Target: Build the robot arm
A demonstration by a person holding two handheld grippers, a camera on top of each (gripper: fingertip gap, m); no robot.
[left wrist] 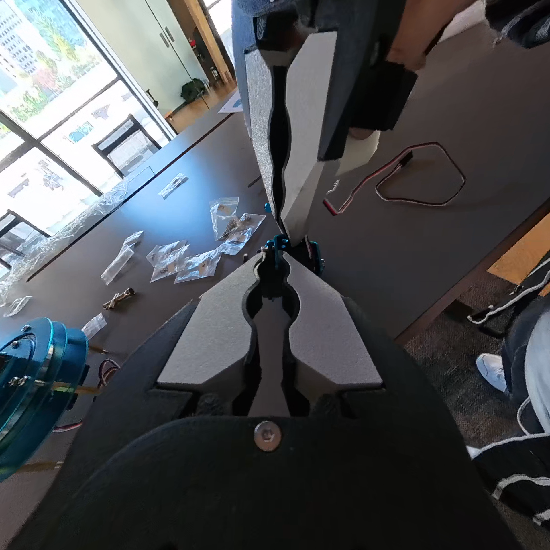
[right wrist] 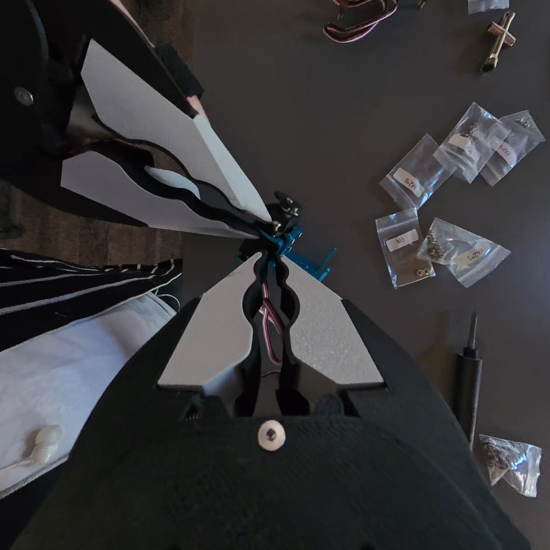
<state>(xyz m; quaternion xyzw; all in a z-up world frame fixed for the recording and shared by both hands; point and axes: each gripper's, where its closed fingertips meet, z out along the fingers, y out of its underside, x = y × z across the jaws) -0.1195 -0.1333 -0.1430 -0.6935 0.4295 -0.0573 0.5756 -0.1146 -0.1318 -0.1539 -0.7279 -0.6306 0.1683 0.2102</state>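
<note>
Left wrist view: the left gripper [left wrist: 271,258] is clenched on a small blue metal bracket with a black servo [left wrist: 279,247], above the dark counter [left wrist: 387,244]; the right gripper [left wrist: 284,235] pinches it from the far side. Opposed pulls could twist it free.

Right wrist view: the right gripper [right wrist: 269,256] grips the bracket's near end, red-white-black servo wires [right wrist: 269,315] running between its fingers, where they could snag.

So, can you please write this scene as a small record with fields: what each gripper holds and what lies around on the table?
left gripper: shut on the blue bracket assembly, tips only
right gripper: shut on the same assembly, from another side
assembly: blue metal bracket with a black part and a striped lead
table: dark, matte
bags: clear zip bags of small hardware, scattered
cross wrench: metal, beyond the bags
screwdriver: black handle, lying alone
servo cable: loose loop
blue round base: at the left wrist view's edge
</note>
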